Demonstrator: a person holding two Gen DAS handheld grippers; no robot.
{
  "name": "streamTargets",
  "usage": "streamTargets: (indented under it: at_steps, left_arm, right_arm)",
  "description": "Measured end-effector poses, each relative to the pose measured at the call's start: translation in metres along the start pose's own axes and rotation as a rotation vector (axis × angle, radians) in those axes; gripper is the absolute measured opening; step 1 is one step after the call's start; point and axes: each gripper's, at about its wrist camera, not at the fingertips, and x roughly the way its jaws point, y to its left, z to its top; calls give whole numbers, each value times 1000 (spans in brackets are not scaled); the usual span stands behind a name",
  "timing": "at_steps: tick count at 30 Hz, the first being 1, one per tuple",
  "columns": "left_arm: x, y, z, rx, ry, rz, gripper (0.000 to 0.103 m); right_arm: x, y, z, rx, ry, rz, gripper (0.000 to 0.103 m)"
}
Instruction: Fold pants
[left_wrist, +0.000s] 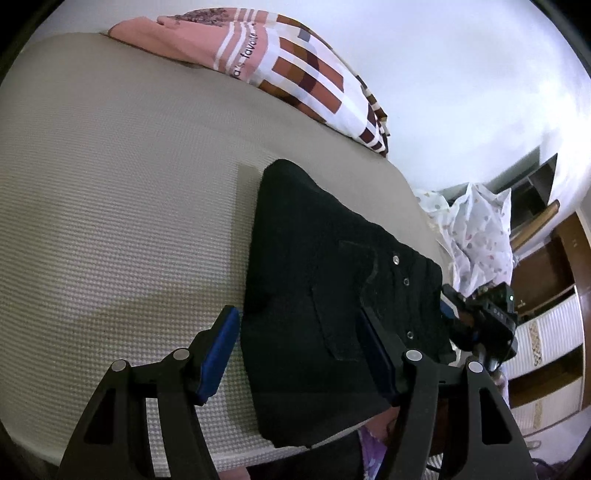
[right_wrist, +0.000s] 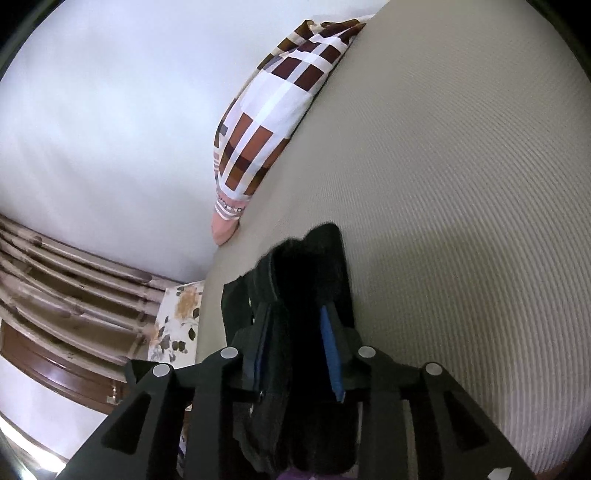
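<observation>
A: Where the black pants (left_wrist: 325, 266) are laid, a folded stack is seen near the right edge of the beige bed (left_wrist: 122, 192), with a pocket and small metal studs facing up.

B: And how are they met by the left gripper (left_wrist: 295, 347)?

A: Its jaws are spread wide. The left blue pad (left_wrist: 218, 354) is held over bare bedcover just beside the pants' edge, while the other finger is set over the dark cloth. No pressing on the fabric can be made out, so the pants are taken as not clamped there.

B: The right gripper (right_wrist: 295, 354)?

A: From its own camera, a thick bunch of the black pants (right_wrist: 306, 280) is seen between its fingers, filling the narrow gap. Whether the pads are pressed on the cloth cannot be told, since it is dark and blurred there. In the left view, the right gripper (left_wrist: 476, 314) is found at the pants' far right edge, beside the bed's side.

B: What is seen further out?

A: A pillow (left_wrist: 314, 81) with brown, white and pink blocks is laid at the head of the bed, against a white wall (left_wrist: 461, 74). A pale patterned cloth (left_wrist: 476, 229) is bunched off the bed's right side, and brown wooden furniture (left_wrist: 546, 266) is seen beyond it.
</observation>
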Motion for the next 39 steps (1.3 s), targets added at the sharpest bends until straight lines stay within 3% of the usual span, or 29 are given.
streamTargets:
  at_steps: [4, 7, 11, 13, 18, 22, 25, 28, 29, 34, 37, 39]
  left_arm:
    - [5, 3, -6, -1, 19, 13, 66]
    - [13, 4, -12, 8, 52, 38, 66]
    - [14, 5, -15, 10, 53, 50, 66]
    - [10, 4, -14, 20, 44, 52, 66]
    - [-1, -1, -9, 66, 14, 59, 66]
    - [0, 0, -10, 86, 17, 77, 66]
    - [6, 3, -19, 96, 31, 93, 66]
    - [15, 9, -31, 122, 50, 124, 66]
    - [13, 6, -34, 154, 23, 131, 66]
    - [12, -9, -37, 251, 28, 204, 66]
    - [2, -16, -33, 252, 1, 181, 66]
    - [-2, -19, -30, 250, -14, 176, 66]
  right_arm:
    - [20, 6, 13, -28, 30, -12, 28]
    - [34, 13, 18, -62, 40, -29, 13]
    - [39, 23, 19, -155, 38, -121, 13]
    - [33, 23, 17, -148, 30, -105, 20]
    - [-6, 37, 4, -124, -84, -59, 22]
    - [-14, 64, -27, -209, -33, -6, 22]
    - [-7, 83, -60, -335, 36, -59, 22]
    - [6, 85, -84, -446, 97, -176, 20]
    - [8, 79, -87, -447, 97, -197, 19]
    - [4, 65, -76, -304, 84, -131, 21]
    - [-8, 86, -75, -319, 39, -126, 24]
    - [-15, 102, -78, -325, 12, -118, 35]
